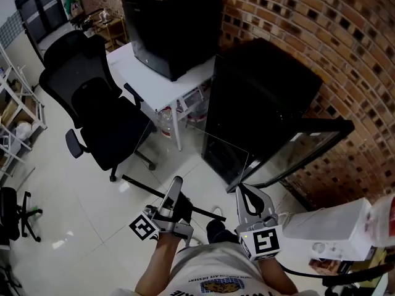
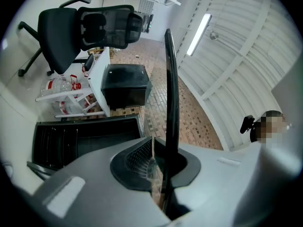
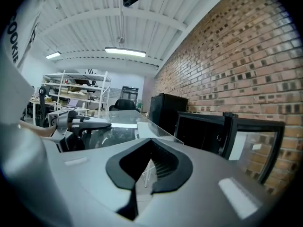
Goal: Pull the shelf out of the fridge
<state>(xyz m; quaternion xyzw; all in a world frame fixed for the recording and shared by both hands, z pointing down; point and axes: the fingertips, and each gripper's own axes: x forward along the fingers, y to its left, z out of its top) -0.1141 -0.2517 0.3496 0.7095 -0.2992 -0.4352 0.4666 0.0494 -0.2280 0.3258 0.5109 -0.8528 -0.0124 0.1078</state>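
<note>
Left gripper (image 1: 177, 182) and right gripper (image 1: 241, 191) each pinch the near edge of the glass shelf (image 1: 197, 159), held level just before the open fridge (image 1: 259, 97), above tiled floor (image 1: 92, 208), chair (image 1: 102, 113) alongside.

Left gripper (image 1: 177, 182) and right gripper (image 1: 242, 191) side by side, jaws clamped

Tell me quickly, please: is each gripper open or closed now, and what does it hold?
Left gripper: closed on the glass shelf, at its dark edge.
Right gripper: closed on the same glass shelf, at its clear edge.
</note>
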